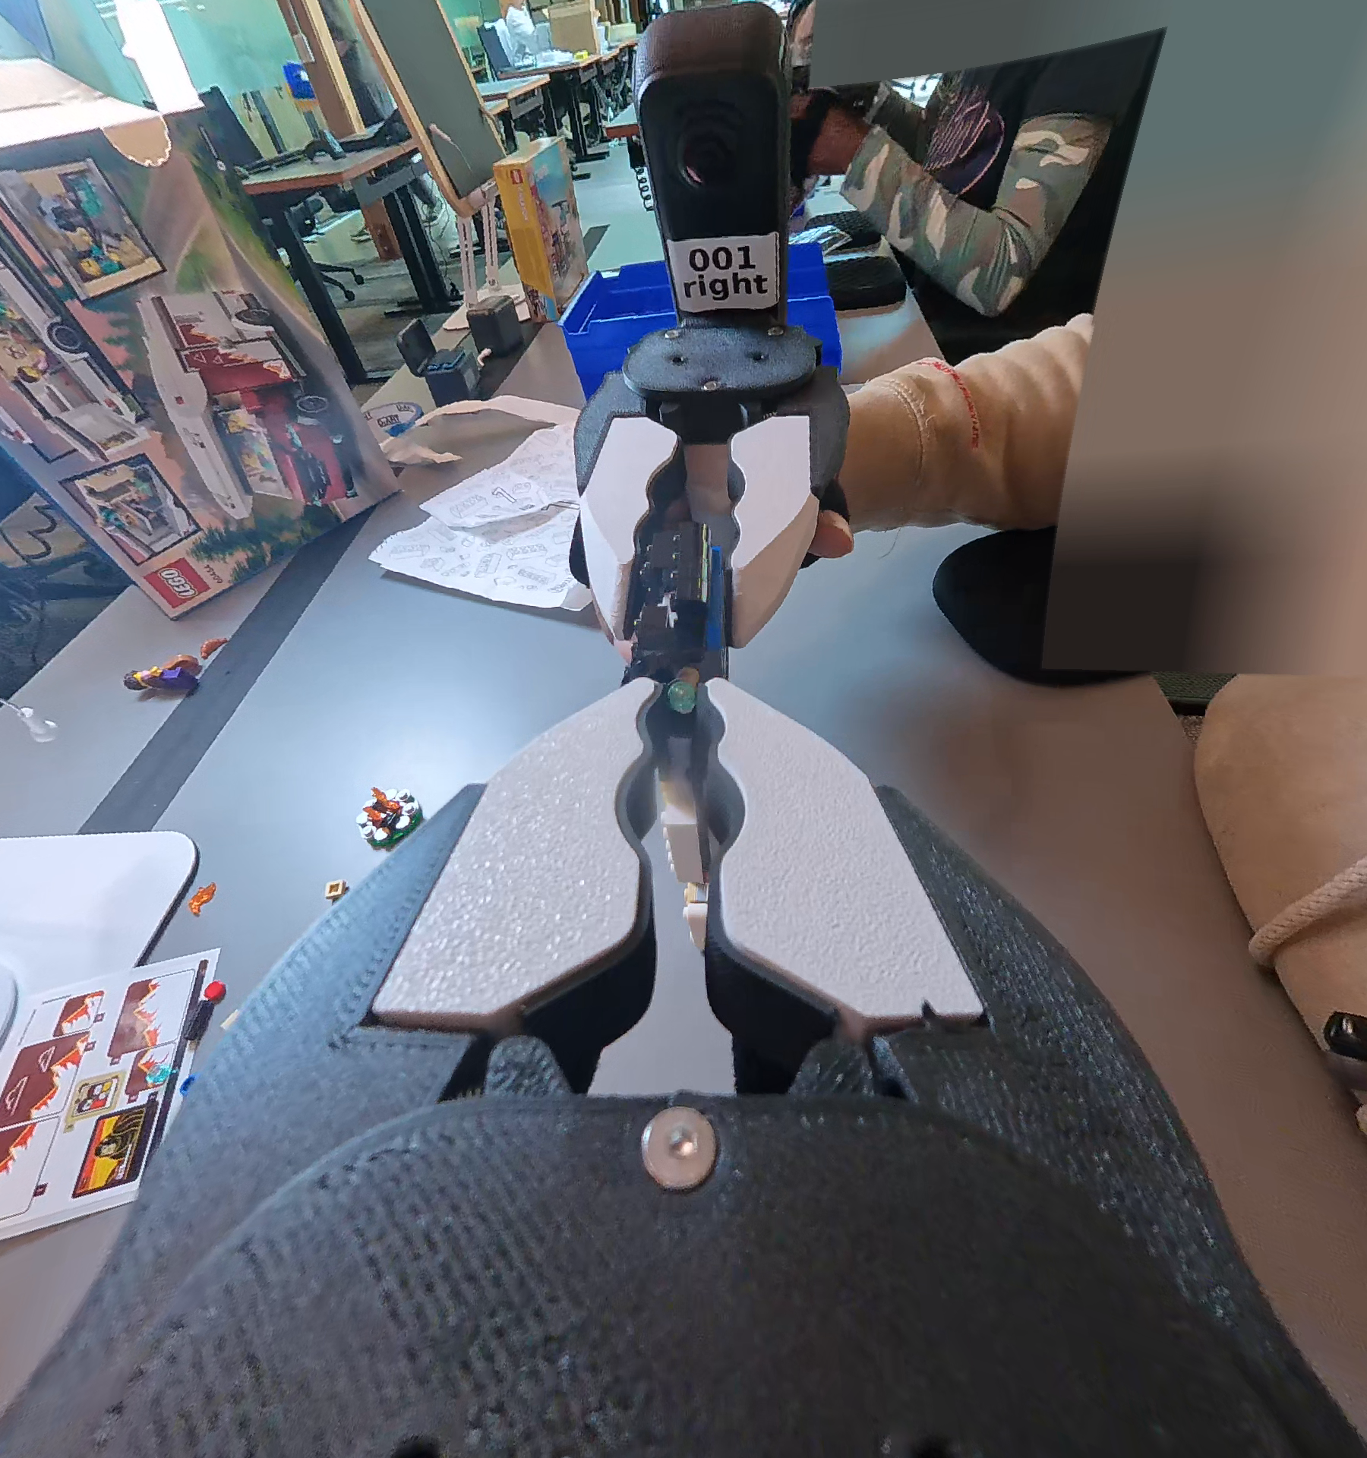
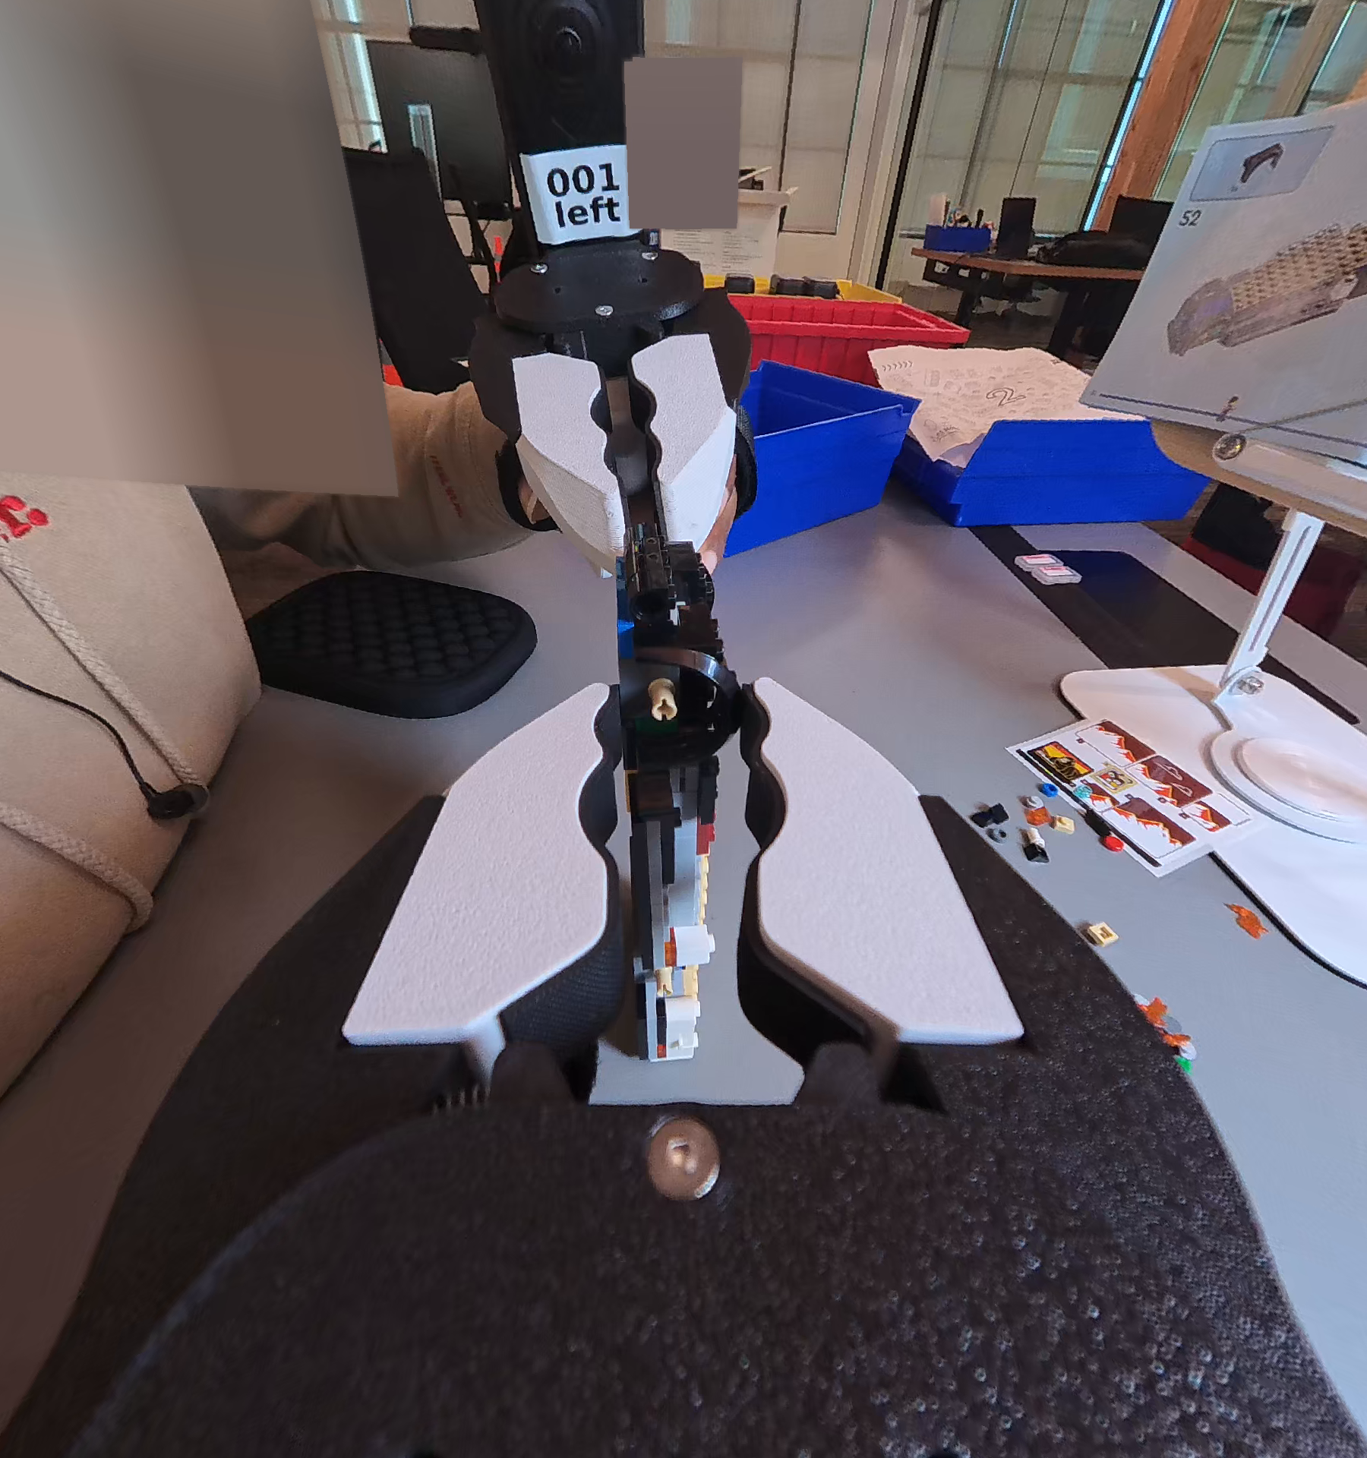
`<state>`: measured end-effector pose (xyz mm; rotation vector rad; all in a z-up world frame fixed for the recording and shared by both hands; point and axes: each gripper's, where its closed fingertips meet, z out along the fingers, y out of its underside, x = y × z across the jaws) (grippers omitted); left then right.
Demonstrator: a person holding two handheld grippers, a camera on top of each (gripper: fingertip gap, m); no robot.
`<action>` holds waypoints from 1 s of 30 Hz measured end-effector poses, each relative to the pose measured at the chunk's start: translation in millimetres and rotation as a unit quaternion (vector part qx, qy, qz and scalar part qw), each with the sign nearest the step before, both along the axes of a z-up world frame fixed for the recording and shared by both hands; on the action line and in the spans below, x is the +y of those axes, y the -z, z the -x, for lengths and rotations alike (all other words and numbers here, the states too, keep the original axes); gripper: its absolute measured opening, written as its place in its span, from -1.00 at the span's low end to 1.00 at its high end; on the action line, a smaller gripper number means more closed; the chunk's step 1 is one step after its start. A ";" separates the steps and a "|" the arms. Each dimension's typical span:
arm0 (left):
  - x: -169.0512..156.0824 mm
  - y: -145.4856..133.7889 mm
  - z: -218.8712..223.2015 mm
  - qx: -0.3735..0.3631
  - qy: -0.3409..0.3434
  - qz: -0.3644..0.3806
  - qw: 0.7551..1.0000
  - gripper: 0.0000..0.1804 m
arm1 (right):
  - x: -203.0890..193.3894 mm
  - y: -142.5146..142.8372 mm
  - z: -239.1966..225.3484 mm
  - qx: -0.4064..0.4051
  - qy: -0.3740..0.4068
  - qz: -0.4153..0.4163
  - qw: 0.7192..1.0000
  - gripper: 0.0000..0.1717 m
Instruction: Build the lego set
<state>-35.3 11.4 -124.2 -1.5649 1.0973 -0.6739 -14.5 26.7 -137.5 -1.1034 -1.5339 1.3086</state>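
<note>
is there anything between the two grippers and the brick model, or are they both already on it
Nothing visible stands between. Both the left gripper and the right gripper are closed on opposite ends of the brick model, held above the grey table.

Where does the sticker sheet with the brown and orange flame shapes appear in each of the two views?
Left wrist view: sticker sheet lies at the lower left, on the grey table, left of the near jaws.
Right wrist view: sticker sheet lies at the right, mid-height, by the white stand base.
Shared landmark: the brick model held between both grippers.
</note>
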 end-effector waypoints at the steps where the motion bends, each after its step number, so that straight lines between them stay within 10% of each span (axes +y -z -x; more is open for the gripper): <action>1: 0.1 0.7 0.7 0.000 -0.002 -0.001 1.000 -0.93 | 0.2 0.0 -0.1 0.000 0.001 -0.001 1.000 -0.67; 20: -9.2 -10.9 15.0 -0.166 -0.009 0.067 0.984 -0.93 | 3.7 -8.3 -4.2 0.001 0.021 -0.010 1.000 -0.54; 30: -29.2 -29.0 10.3 -0.233 0.018 0.095 0.968 -0.93 | -11.5 -61.4 -19.2 0.046 0.090 -0.142 0.985 -0.63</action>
